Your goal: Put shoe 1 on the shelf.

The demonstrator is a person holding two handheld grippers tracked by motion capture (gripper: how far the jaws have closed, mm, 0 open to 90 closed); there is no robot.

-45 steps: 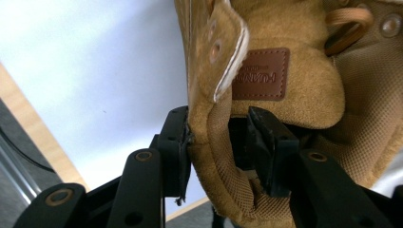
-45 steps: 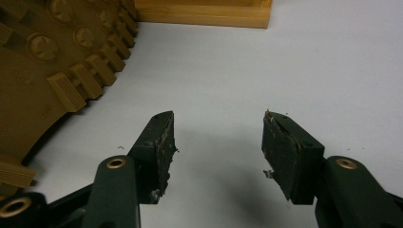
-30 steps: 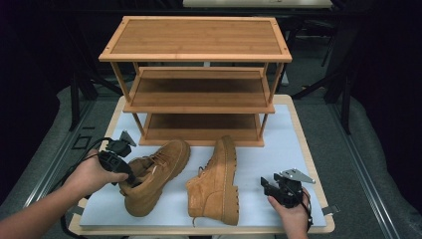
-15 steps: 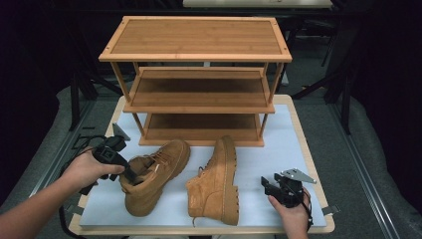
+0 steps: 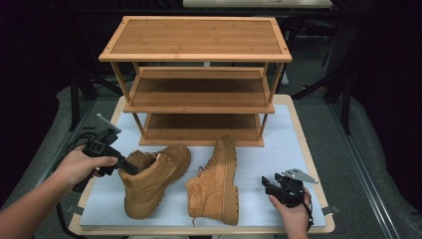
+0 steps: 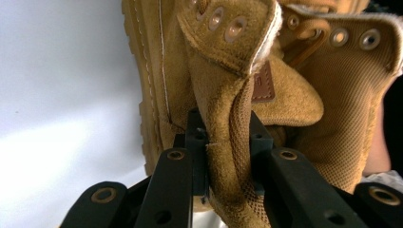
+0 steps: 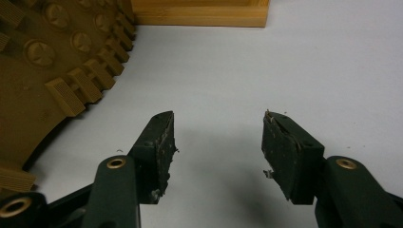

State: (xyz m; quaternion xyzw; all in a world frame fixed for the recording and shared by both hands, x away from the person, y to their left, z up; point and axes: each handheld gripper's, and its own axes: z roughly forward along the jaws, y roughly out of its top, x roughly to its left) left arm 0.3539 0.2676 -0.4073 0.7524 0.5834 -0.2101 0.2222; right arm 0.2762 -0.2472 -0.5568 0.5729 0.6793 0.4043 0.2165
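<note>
Pinching left boot (image 5: 154, 181) collar, left hand-held gripper (image 6: 223, 142) (clamped); right hand-held gripper (image 7: 216, 152) gapes, empty.

From the left gripper view I lose the left boot (image 6: 223, 95) past the top and right edges; its toe and most of its sole are out of frame. The collar flap hides the inner faces of my left gripper (image 6: 223, 142) fingers (image 6: 197, 137). From the right gripper view, the other boot (image 7: 52, 71) is only a slab of sole, cut at the left and top. The rack (image 7: 199, 12) is just a strip along the top edge. In the high view, both my forearms run off the bottom.
</note>
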